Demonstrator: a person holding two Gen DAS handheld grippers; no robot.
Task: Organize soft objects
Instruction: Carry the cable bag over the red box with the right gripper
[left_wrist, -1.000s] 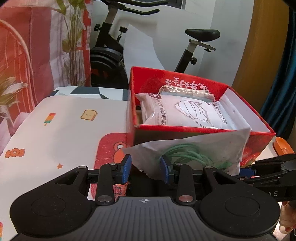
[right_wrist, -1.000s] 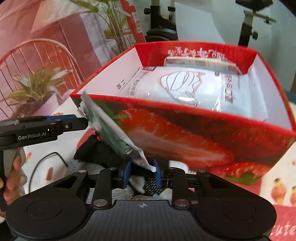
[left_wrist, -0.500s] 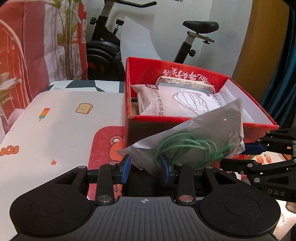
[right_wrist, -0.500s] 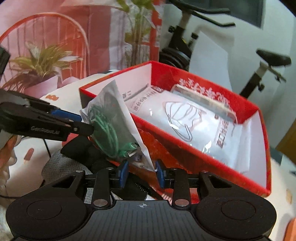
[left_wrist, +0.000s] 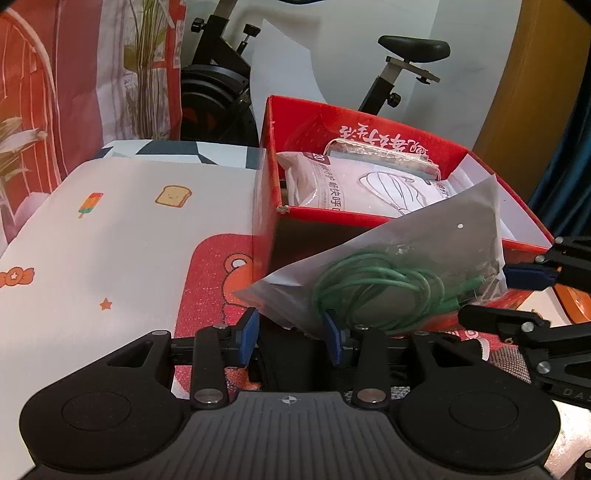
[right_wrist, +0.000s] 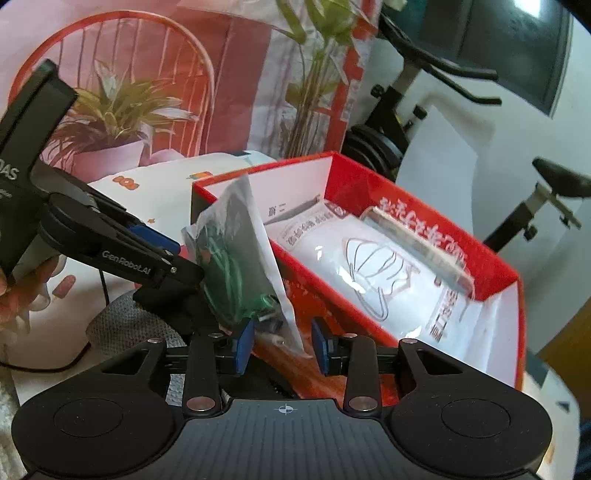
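Your left tool (left_wrist: 291, 330) has its jaws part open, w/ the near corner of the clear bag (left_wrist: 402, 273) sitting between the blue pads (left_wrist: 246, 332); the jaws have just been opening, and whether a pad presses on the film you can't tell. Your right tool (right_wrist: 282, 345) is likewise part open, jaws just been opening, the bag's (right_wrist: 236, 251) other end hanging loose between its pads (right_wrist: 243, 345) w/ a gap on the right side. Inside the bag, a coil of green cable (left_wrist: 373, 284). The bag spans tool to tool, slanted, just ahead of both, against the near wall of the red box (left_wrist: 269, 155). Under the tools, dark and grey cloth on the bench (left_wrist: 110, 236). Further ahead, in the box, a white mask pack (right_wrist: 388, 273) w/ a smaller clear-wrapped packet (left_wrist: 380, 155) on its far end. Beyond that, an exercise bike (left_wrist: 410, 55).
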